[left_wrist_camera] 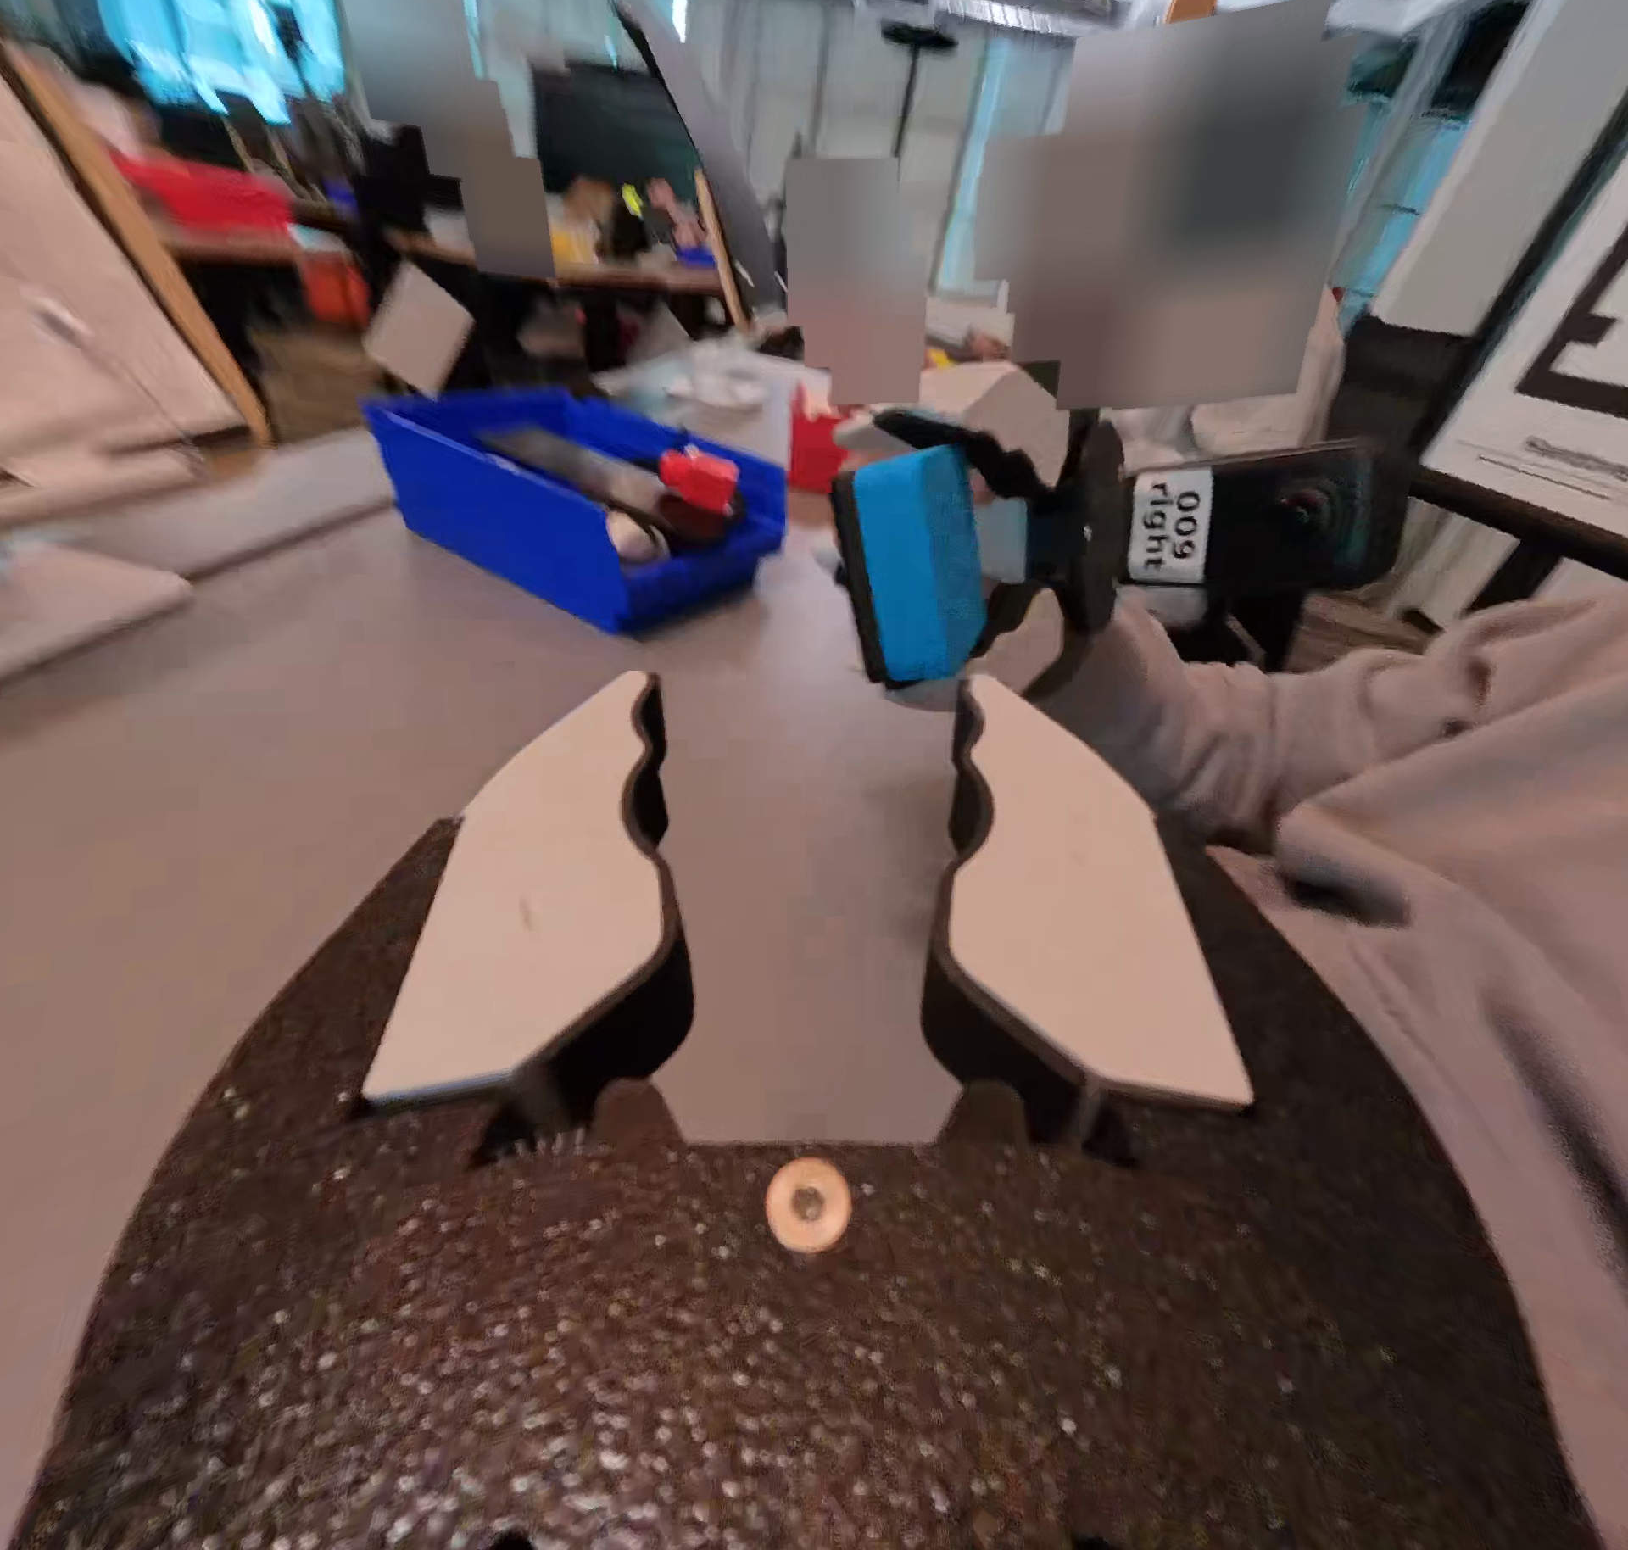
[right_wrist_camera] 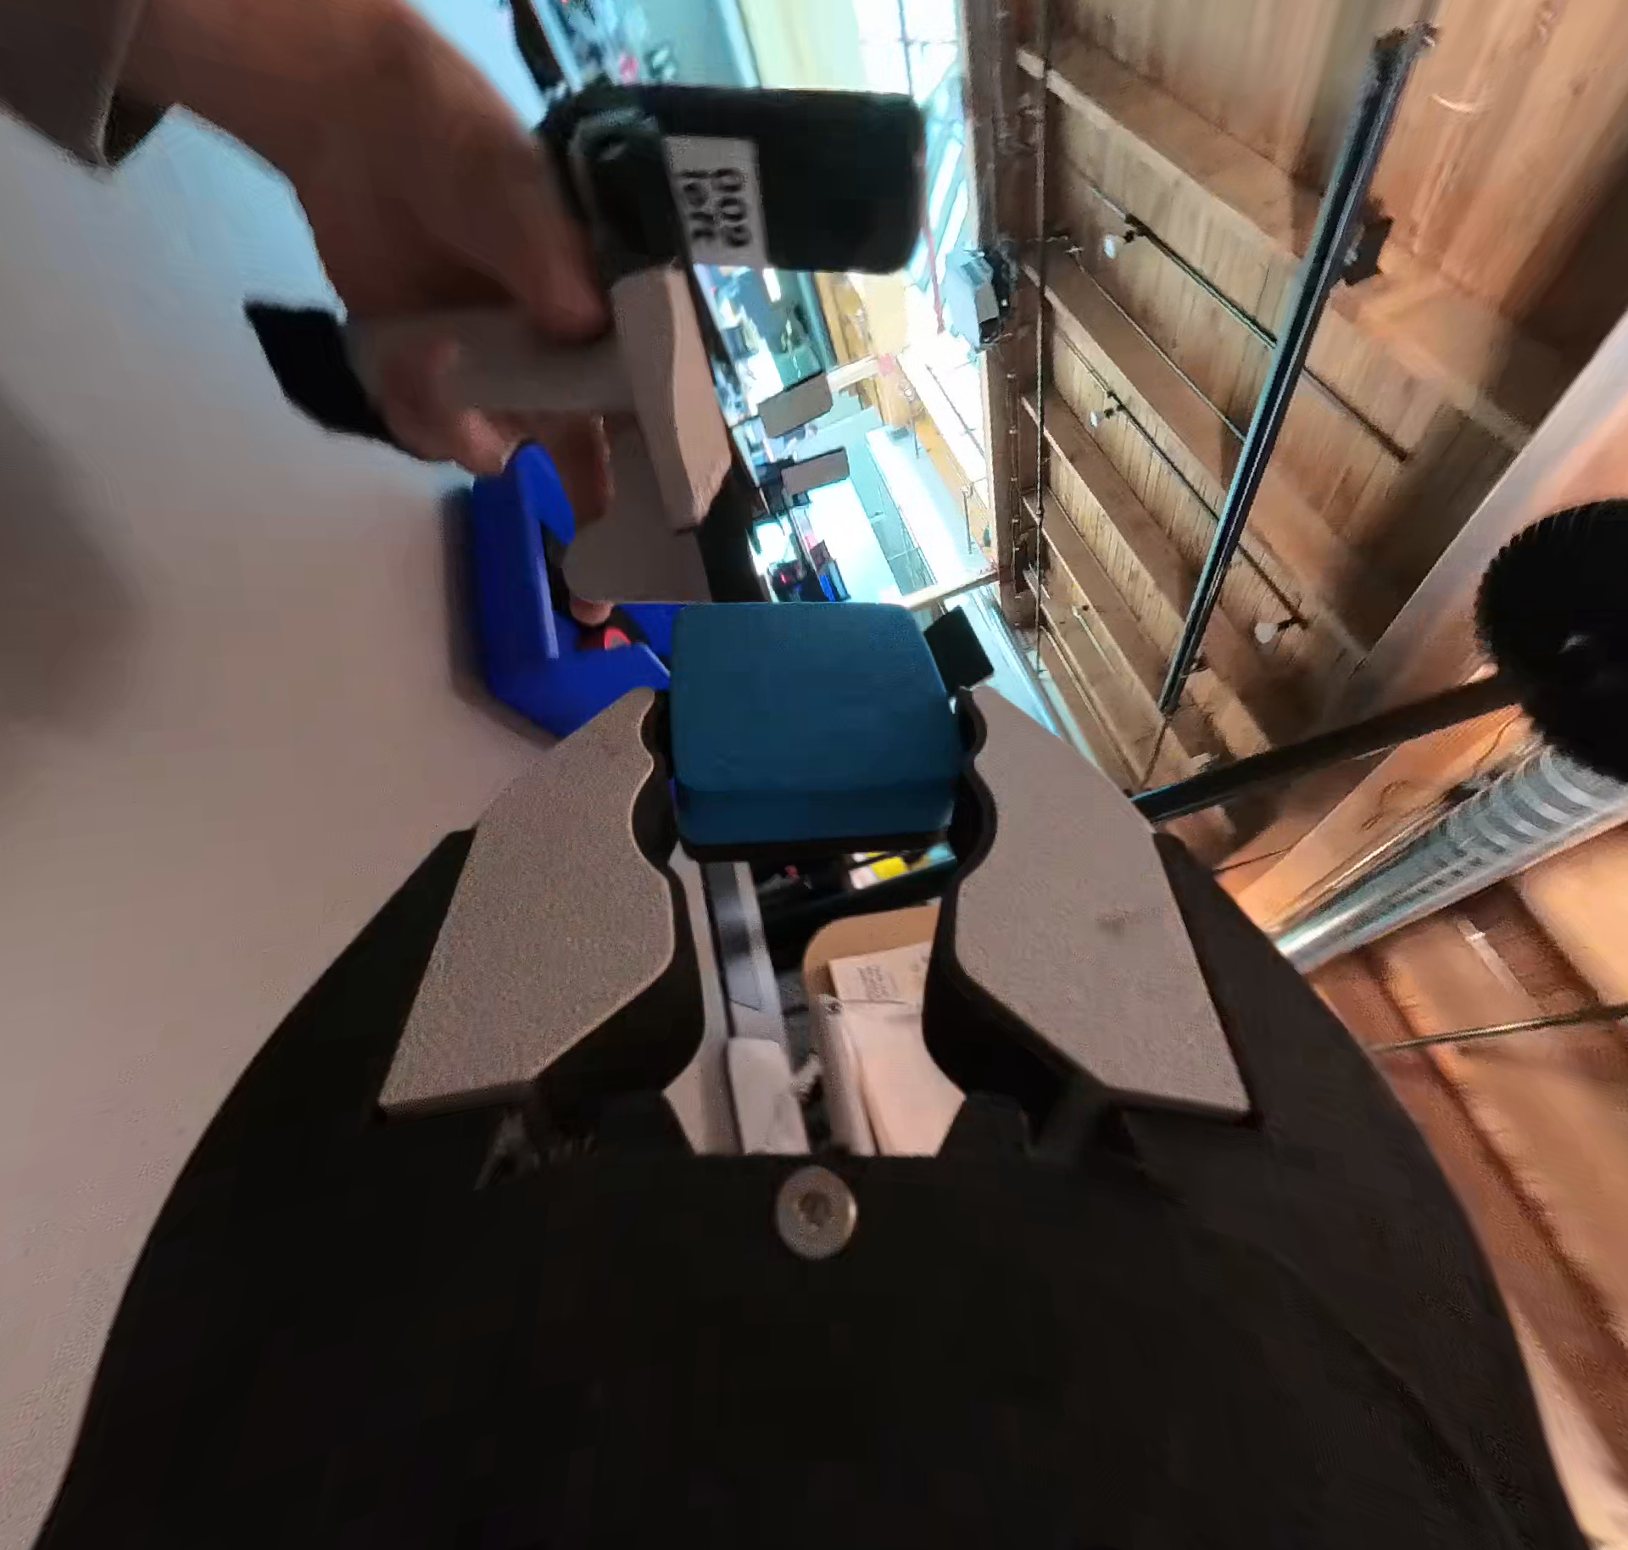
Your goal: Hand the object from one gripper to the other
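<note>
Eraser: blue face looks soft and matt, felt-like; backing black.
Left gripper: finger plates pale grey, matt and smooth; body black, rough and speckled; bright metal screw.
Right gripper: plates grey with a fine grain; body black, matt.
Bin: blue plastic, slightly glossy.
Bench: grey, smooth, matt.
Sleeve: pale cloth.
Wall: bare wood.

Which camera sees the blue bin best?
The left wrist view: the blue bin sits whole on the table, its contents visible. The right wrist view shows only a corner behind the left gripper.
</note>
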The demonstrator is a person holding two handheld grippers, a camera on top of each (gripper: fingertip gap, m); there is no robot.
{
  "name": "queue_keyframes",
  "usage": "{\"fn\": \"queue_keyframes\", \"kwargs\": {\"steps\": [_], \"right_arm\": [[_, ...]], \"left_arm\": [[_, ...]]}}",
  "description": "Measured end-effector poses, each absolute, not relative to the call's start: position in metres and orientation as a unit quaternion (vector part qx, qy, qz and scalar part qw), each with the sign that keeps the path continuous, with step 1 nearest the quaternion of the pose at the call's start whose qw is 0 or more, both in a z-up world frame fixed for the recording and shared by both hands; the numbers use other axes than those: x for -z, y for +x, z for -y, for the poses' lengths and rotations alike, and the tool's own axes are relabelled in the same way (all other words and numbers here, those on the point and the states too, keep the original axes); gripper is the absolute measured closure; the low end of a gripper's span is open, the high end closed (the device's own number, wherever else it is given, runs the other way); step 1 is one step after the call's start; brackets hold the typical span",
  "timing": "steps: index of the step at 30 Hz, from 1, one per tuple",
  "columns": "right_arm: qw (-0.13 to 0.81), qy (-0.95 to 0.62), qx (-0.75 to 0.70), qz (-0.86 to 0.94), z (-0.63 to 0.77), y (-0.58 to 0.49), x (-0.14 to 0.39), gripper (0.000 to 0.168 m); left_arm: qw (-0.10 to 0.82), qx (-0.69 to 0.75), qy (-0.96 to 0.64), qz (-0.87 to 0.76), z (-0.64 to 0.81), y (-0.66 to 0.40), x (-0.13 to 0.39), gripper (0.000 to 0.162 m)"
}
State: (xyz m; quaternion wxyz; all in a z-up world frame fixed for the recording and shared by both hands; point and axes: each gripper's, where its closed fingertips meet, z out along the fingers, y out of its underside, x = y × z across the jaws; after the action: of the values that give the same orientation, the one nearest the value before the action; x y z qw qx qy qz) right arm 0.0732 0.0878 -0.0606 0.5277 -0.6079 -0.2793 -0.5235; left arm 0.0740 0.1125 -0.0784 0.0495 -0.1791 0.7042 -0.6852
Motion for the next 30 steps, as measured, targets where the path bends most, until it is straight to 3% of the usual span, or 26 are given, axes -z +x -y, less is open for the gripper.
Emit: {"fn": "queue_keyframes", "kwargs": {"steps": [1,6,11,17,22,25,27,28,30], "right_arm": [[0.512,-0.606,0.536,0.289,-0.088,0.074,0.063,0.107],[0.523,-0.614,0.499,0.316,-0.099,0.066,0.080,0.107],[0.503,-0.622,0.500,0.331,-0.105,0.064,0.089,0.107],[0.555,-0.653,0.431,0.282,-0.103,0.063,0.089,0.106],[0.700,-0.692,0.158,0.077,-0.097,0.068,0.067,0.076],[0.692,-0.715,-0.094,-0.038,-0.102,0.058,0.082,0.071],[0.665,-0.700,-0.255,-0.057,-0.105,0.037,0.086,0.076],[0.666,-0.676,-0.309,-0.063,-0.106,0.031,0.082,0.086],[0.663,-0.641,-0.376,-0.089,-0.108,0.030,0.078,0.089]], "left_arm": [[0.028,0.673,-0.174,-0.718,-0.106,0.069,0.084,0.095],[0.013,0.635,-0.153,-0.757,-0.085,0.061,0.105,0.098],[-0.052,0.646,-0.147,-0.747,-0.071,0.055,0.110,0.133],[-0.095,0.674,-0.133,-0.721,-0.069,0.053,0.108,0.139],[0.063,0.700,-0.089,-0.706,-0.090,0.069,0.091,0.139],[0.222,0.672,-0.007,-0.707,-0.102,0.071,0.084,0.139],[0.300,0.649,0.057,-0.697,-0.104,0.065,0.080,0.139],[0.325,0.637,0.078,-0.695,-0.104,0.064,0.080,0.139],[0.362,0.615,0.108,-0.692,-0.103,0.064,0.083,0.139]]}}
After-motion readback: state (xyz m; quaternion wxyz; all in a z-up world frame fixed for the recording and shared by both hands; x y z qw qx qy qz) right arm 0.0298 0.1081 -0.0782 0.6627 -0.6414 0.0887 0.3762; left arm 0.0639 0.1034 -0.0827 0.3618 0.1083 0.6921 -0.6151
